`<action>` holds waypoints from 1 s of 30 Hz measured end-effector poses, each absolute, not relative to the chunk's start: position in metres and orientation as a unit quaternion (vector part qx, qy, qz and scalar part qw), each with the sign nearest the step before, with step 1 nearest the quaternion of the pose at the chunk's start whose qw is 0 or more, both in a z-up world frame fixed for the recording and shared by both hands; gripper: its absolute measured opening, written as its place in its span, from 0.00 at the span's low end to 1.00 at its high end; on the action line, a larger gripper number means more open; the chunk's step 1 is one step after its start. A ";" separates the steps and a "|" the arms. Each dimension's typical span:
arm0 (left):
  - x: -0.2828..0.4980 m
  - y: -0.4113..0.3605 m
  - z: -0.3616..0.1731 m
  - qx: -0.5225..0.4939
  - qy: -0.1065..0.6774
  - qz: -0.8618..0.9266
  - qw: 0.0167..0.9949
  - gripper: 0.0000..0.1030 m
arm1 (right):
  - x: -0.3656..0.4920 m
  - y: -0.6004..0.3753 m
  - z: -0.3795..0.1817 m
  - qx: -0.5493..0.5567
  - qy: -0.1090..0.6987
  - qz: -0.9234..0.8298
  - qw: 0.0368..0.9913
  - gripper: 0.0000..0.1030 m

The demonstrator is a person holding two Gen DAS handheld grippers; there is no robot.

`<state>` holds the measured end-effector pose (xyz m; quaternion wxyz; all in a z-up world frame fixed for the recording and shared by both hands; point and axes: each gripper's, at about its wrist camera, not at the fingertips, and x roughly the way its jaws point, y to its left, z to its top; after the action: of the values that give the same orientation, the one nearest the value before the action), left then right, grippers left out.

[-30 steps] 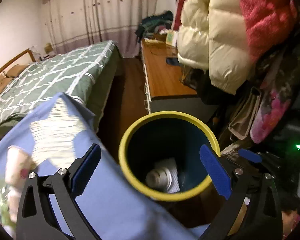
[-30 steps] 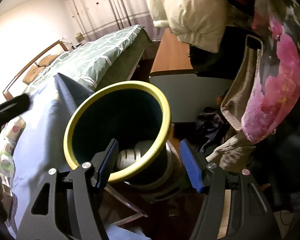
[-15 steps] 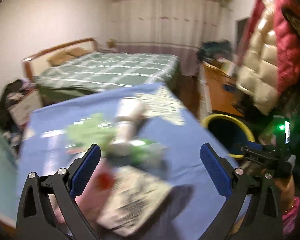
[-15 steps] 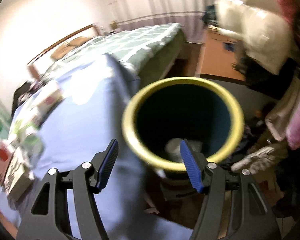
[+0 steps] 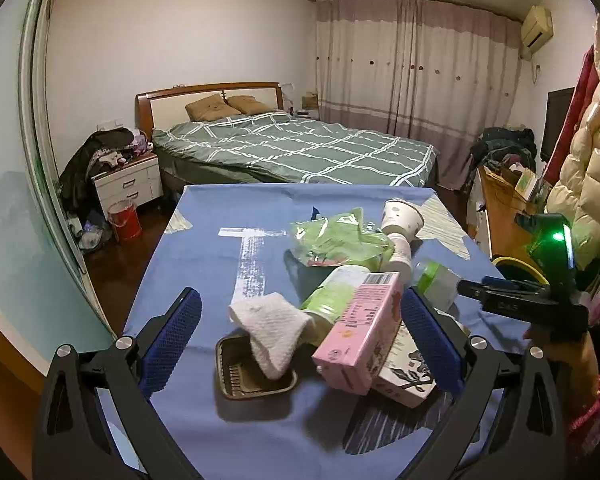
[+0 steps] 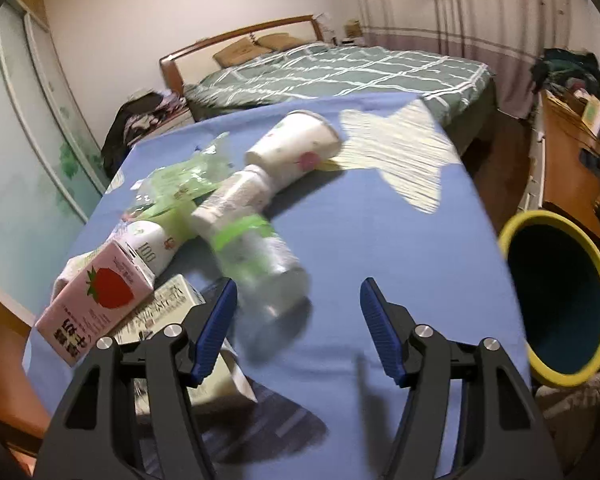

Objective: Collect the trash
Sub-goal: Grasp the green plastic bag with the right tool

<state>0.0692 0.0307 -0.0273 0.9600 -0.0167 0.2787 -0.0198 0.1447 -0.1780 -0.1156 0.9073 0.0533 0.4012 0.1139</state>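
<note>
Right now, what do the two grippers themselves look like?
Both match: black angular frames with triangular cut-outs and silver screws, carrying blue ribbed pads. The left gripper sees the right gripper side-on at its picture's right edge, topped by a dark module with a green light.

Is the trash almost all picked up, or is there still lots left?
Still lots left. Both grippers, the left gripper and right gripper, are open and empty. The bin waits beside the table; whether anything is inside cannot be seen. On the blue cloth still lie the pink strawberry carton, paper cup, clear bottle, green wrapper, white tissue and brown tray.
</note>
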 end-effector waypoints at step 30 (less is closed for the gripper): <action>0.076 0.037 -0.043 -0.020 0.284 -0.019 0.958 0.95 | 0.246 -0.057 -0.092 -0.020 0.418 0.156 0.895 0.12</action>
<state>0.0760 0.0372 -0.0428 0.9583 -0.0195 0.2844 -0.0194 0.2455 -0.0572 -0.0919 0.8946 -0.0195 0.4182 0.1563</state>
